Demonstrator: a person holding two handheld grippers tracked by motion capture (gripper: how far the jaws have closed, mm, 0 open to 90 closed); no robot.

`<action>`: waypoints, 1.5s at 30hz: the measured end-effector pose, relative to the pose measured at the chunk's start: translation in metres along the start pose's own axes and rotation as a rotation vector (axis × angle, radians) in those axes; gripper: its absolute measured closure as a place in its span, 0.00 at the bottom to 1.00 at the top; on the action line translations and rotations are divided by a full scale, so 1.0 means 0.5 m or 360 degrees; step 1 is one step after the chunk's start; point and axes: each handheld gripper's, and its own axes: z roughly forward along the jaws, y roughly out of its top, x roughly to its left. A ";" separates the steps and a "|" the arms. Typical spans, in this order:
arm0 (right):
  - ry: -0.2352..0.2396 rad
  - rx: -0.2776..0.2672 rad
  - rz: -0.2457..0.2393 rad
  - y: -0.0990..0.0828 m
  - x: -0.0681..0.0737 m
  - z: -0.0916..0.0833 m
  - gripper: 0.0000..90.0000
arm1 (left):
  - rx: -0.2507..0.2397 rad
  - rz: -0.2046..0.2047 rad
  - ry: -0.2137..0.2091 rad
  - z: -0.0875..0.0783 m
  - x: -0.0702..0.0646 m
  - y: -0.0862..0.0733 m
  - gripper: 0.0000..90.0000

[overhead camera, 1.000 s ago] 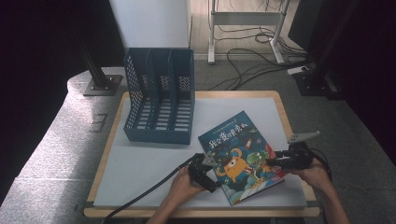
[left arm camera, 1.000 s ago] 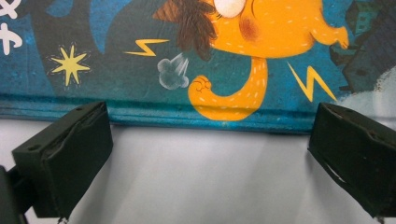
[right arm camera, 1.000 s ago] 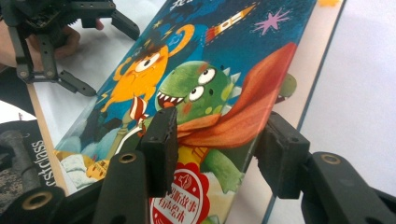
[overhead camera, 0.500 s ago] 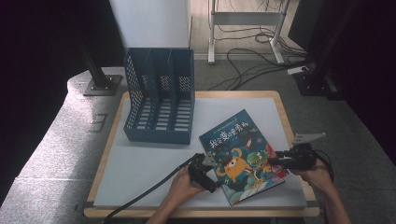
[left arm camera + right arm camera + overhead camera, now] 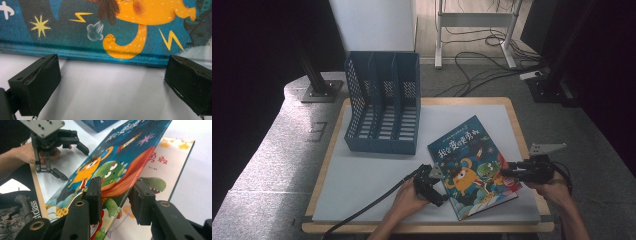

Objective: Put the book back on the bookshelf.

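Observation:
A picture book (image 5: 469, 165) with a blue cover and an orange monster lies at an angle on the white tabletop (image 5: 362, 175), front right. My right gripper (image 5: 508, 172) is at its right edge. In the right gripper view the cover (image 5: 120, 157) is raised off a white inside page (image 5: 170, 167), and the cover's edge runs between my open jaws (image 5: 117, 192). My left gripper (image 5: 432, 180) sits by the book's left edge. Its jaws (image 5: 110, 72) stand wide open on bare table, just short of the book's edge (image 5: 120, 25). The right gripper view shows the left gripper (image 5: 74, 163) open too.
A dark blue three-slot file holder (image 5: 382, 107) stands at the back left of the table, close behind the book. The wooden table rim (image 5: 522, 135) runs near my right hand. Cables (image 5: 482, 65) and stand legs lie on the floor beyond.
My right gripper has slid a little left onto the book's right edge, and the cover now sits between its jaws. The left gripper has stayed put.

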 end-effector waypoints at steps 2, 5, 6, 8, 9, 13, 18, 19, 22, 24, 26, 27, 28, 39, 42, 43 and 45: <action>-0.0002 0.0012 0.0022 -0.006 0.001 -0.005 0.69 | 0.0002 0.0001 0.0000 0.000 0.000 0.000 0.00; -0.0016 0.0048 0.0061 -0.015 0.005 -0.013 0.69 | 0.0004 0.0004 0.0000 0.000 0.000 0.000 0.00; -0.0011 0.0060 0.0075 -0.018 0.007 -0.016 0.69 | 0.0004 0.0004 -0.0001 0.000 0.000 0.000 0.00; -0.0001 0.0109 0.0094 -0.022 0.008 -0.020 0.68 | 0.0004 0.0005 -0.0002 0.000 0.001 0.000 0.00; 0.0008 0.0126 0.0097 -0.023 0.007 -0.021 0.68 | 0.0011 0.0013 -0.0003 -0.001 0.002 0.000 0.00; 0.0011 0.0133 0.0083 -0.020 0.006 -0.020 0.68 | 0.0010 0.0012 -0.0004 -0.001 0.002 0.000 0.00; 0.0001 0.0053 -0.0044 -0.014 0.027 -0.029 0.68 | 0.0003 0.0005 -0.0011 -0.001 0.002 0.000 0.00; -0.0001 0.0038 -0.0074 -0.011 0.033 -0.031 0.68 | 0.0009 0.0012 -0.0016 -0.001 0.003 0.000 0.00; 0.0004 -0.0014 -0.0161 -0.005 0.047 -0.035 0.68 | 0.0005 0.0004 -0.0027 -0.002 0.005 0.000 0.00; 0.0008 -0.0042 -0.0212 -0.003 0.054 -0.038 0.68 | 0.0003 -0.0001 -0.0037 -0.002 0.007 0.000 0.00; 0.0012 -0.0068 -0.0254 -0.003 0.059 -0.040 0.68 | -0.0001 -0.0008 -0.0044 -0.003 0.008 0.000 0.00; 0.0017 -0.0090 -0.0270 -0.004 0.061 -0.041 0.68 | -0.0001 -0.0009 -0.0048 -0.003 0.008 0.000 0.00; 0.0025 -0.0107 -0.0285 -0.006 0.063 -0.042 0.68 | -0.0002 -0.0010 -0.0055 -0.003 0.009 0.000 0.00; 0.0034 -0.0206 -0.0400 -0.025 0.073 -0.053 0.68 | -0.0025 -0.0049 -0.0125 -0.007 0.020 -0.001 0.00; 0.0038 -0.0233 -0.0409 -0.033 0.072 -0.055 0.68 | -0.0041 -0.0070 -0.0162 -0.007 0.026 0.001 0.00; 0.0040 -0.0238 -0.0410 -0.035 0.072 -0.056 0.68 | -0.0056 -0.0083 -0.0186 -0.006 0.029 0.002 0.00; 0.0047 -0.0243 -0.0419 -0.036 0.072 -0.056 0.68 | -0.0078 -0.0097 -0.0241 -0.003 0.033 0.005 0.00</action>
